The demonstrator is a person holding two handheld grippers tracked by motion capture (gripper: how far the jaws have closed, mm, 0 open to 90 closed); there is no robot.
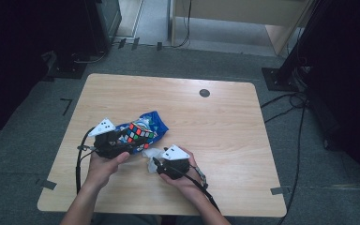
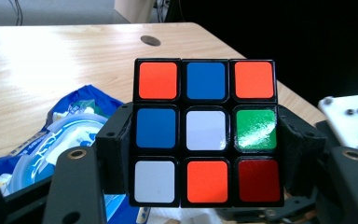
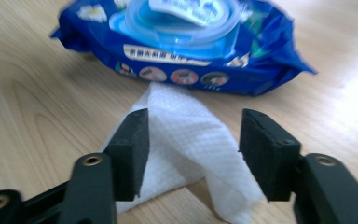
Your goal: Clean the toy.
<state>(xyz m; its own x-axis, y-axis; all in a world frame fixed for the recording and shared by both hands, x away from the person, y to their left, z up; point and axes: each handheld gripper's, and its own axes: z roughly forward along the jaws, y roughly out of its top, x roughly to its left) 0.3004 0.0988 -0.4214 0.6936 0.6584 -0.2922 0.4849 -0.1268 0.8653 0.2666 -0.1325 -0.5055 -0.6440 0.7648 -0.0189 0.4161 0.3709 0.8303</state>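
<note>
The wipes pack (image 3: 182,42) is cut off at the top in the right gripper view, its label too blurry to read. Light wooden table (image 1: 225,126), grey carpet around. The left gripper (image 2: 205,154) clamps the Rubik's cube (image 2: 206,133) above the pack. The right gripper (image 3: 193,149) gapes wide around a white wipe (image 3: 191,135) lying beside the pack.

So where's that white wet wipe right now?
The white wet wipe lies crumpled on the wooden table, between the open right gripper jaws and just in front of the blue wipes pack.
</note>
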